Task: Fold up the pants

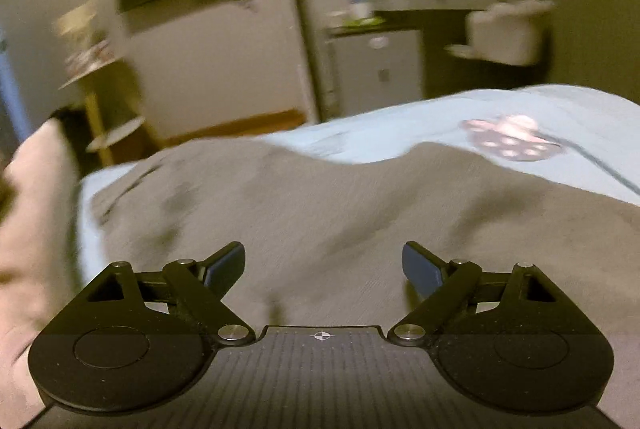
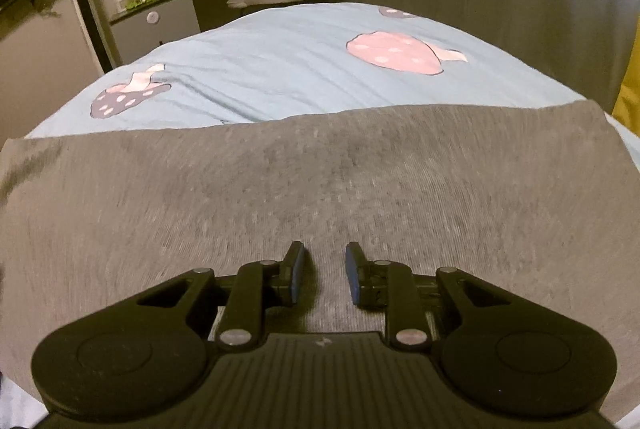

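A: Left wrist view. Left claw [image 1: 323,265] spread wide, released, nothing between the pads. Grey pants [image 1: 320,213] spread on the bed [image 1: 400,141], directly under the claw. Far edge of the pants wavy, with creases near the left side. Picture blurred.

B: Progress?

A: Judged partway at most; flattening needed, folds remaining.

B: Right wrist view?

A: Right claw [image 2: 323,275] narrowed but not clenched; a gap between the pads, no cloth pinched. Pants [image 2: 320,181] below it, far edge straight, right corner square. Beyond that edge, bare blue sheet with strawberry print [image 2: 394,53]: ample open room for folding away.
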Motion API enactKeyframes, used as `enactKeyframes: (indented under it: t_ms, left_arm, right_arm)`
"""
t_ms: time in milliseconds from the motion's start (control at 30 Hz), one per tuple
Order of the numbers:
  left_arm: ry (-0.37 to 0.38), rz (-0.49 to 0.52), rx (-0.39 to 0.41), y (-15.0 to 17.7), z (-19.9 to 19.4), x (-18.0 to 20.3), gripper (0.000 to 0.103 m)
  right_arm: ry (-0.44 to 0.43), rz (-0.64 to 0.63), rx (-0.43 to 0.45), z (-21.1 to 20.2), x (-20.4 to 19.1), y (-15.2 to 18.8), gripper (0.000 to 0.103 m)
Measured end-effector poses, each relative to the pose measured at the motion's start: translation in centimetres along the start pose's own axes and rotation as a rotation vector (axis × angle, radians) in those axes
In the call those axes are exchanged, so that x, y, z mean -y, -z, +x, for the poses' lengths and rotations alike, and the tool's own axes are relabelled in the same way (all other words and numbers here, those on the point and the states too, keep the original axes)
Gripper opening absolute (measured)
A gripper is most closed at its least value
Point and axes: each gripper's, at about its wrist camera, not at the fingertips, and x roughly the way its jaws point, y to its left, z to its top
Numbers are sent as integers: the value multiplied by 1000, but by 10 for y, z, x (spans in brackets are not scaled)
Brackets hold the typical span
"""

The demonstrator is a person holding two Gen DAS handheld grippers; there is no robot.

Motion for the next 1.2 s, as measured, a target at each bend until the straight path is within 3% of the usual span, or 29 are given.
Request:
enactKeyframes:
  t_ms: [200, 433, 600, 733, 867, 933, 1000, 1100, 1200]
  left_arm:
    - [14, 69, -41, -7, 50, 39, 91]
    - [-47, 67, -29, -26, 95, 48, 98]
    - [-156, 96, -60, -41, 127, 50, 99]
    - [-125, 134, -35, -44, 98, 54, 86]
    - [56, 79, -17, -22, 39, 48, 94]
    - [108, 75, -71, -7, 31, 54, 94]
    - [85, 95, -115, 5, 39, 61, 97]
    - [9, 96, -100, -2, 48, 63, 97]
    - [-28, 92, -133, -22, 46, 63, 85]
  right_arm:
    - [-8, 10, 3, 3, 4, 1, 23]
    - [-20, 26, 13, 7, 8, 3, 23]
    - [-26, 35, 16, 8, 9, 3, 23]
    - [-32, 49, 18, 8, 11, 3, 23]
    - [-43, 54, 20, 8, 11, 3, 27]
    - [-44, 52, 21, 8, 10, 3, 29]
    - [-41, 49, 22, 7, 8, 3, 29]
    - [-57, 76, 19, 3, 13, 1, 29]
    - [-85, 156, -9, -7, 28, -1, 29]
